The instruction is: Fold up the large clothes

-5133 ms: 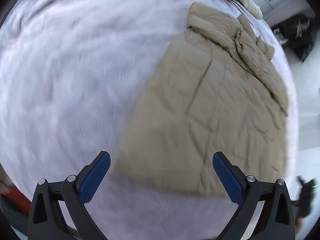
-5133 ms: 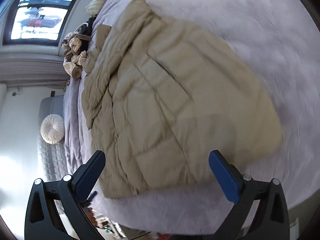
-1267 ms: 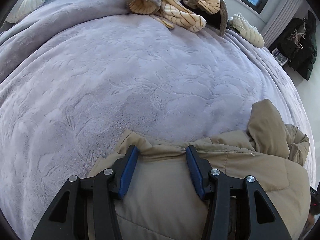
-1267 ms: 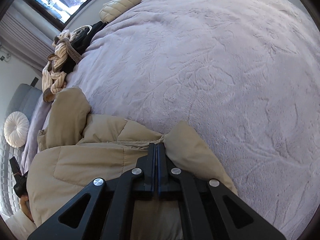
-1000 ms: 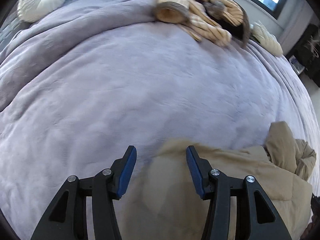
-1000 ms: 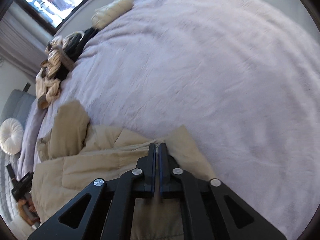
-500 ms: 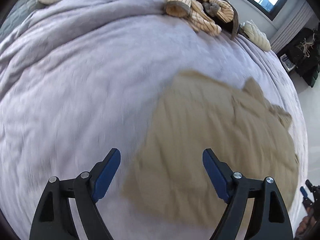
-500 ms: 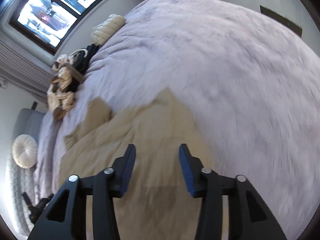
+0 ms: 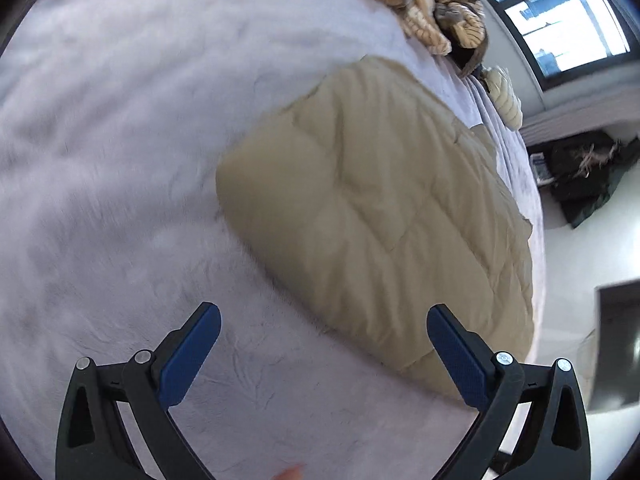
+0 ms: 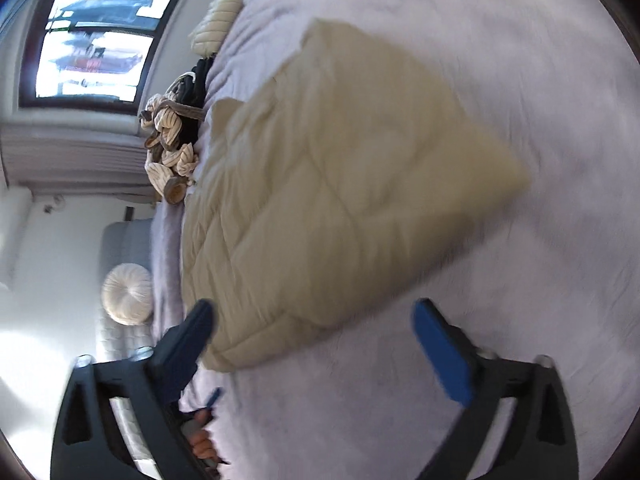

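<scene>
Lavender bedspread (image 9: pixel 120 160), bright window (image 10: pixel 92 40), round cream cushion (image 10: pixel 127 294).

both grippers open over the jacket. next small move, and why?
Probably bring both down to the jacket's near edge and pinch it for another fold. The left gripper and right gripper have just been opening and hold nothing; the jacket lies flat on the bed, still a wide slab.

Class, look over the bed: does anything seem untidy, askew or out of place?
Yes. A tangled heap of striped clothes sits unfolded at the bed's far edge, and a flap pokes out from the folded tan jacket.
</scene>
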A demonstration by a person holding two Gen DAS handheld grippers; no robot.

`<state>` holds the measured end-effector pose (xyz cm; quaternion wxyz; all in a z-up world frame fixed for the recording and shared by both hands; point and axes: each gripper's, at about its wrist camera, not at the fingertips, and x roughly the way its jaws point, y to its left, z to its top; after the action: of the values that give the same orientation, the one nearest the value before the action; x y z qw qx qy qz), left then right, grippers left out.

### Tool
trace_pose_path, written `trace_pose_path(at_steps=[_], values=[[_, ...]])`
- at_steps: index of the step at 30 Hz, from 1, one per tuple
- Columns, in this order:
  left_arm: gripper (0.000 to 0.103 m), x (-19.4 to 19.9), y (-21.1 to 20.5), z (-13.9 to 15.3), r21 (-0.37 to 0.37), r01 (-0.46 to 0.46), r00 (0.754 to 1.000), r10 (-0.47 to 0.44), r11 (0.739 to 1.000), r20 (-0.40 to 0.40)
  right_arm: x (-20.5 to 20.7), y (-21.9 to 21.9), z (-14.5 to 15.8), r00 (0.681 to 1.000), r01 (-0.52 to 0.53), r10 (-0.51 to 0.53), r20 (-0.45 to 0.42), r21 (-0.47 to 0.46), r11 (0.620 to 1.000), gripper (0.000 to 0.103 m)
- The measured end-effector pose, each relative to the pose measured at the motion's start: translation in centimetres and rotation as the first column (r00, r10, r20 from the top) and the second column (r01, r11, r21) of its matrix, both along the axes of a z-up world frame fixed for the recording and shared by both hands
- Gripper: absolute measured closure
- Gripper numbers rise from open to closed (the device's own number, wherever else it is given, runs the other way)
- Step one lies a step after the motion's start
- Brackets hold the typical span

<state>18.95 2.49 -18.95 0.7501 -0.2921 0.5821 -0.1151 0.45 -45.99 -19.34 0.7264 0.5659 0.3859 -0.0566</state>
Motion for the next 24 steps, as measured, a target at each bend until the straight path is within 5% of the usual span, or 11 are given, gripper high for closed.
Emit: trace_pose_path(at_steps=[7,20,22,24], values=[[0.000,2.1,-0.4,-2.1,-0.097,-0.002,1.000,0.003,0.995,0.013,0.3,0.4,-3.9,0.999,0.038,-0.041,0.021,0.119,0.992,0.000],[0.000,8.1,-2.3,-3.7,-0.044,-0.056,0.998,0.058,0.997,0.039,5.7,-0.5,-6.6,0.983,0.099,-0.129,0.127,0.218,0.971,0.000],[0.022,8.3,-2.3,-3.5,-0.052,-0.066,0.997,0.069,0.996,0.047,6.3,-0.4,-6.7,0.984,0.099,-0.128,0.121,0.221,0.970,0.000],[0.056,8.4,-2.3,-3.0,-0.045,-0.053,0.997,0.055,0.998,0.054,6.2,-0.3,-6.9,0.985,0.109,-0.137,0.108,0.232,0.967,0.001]])
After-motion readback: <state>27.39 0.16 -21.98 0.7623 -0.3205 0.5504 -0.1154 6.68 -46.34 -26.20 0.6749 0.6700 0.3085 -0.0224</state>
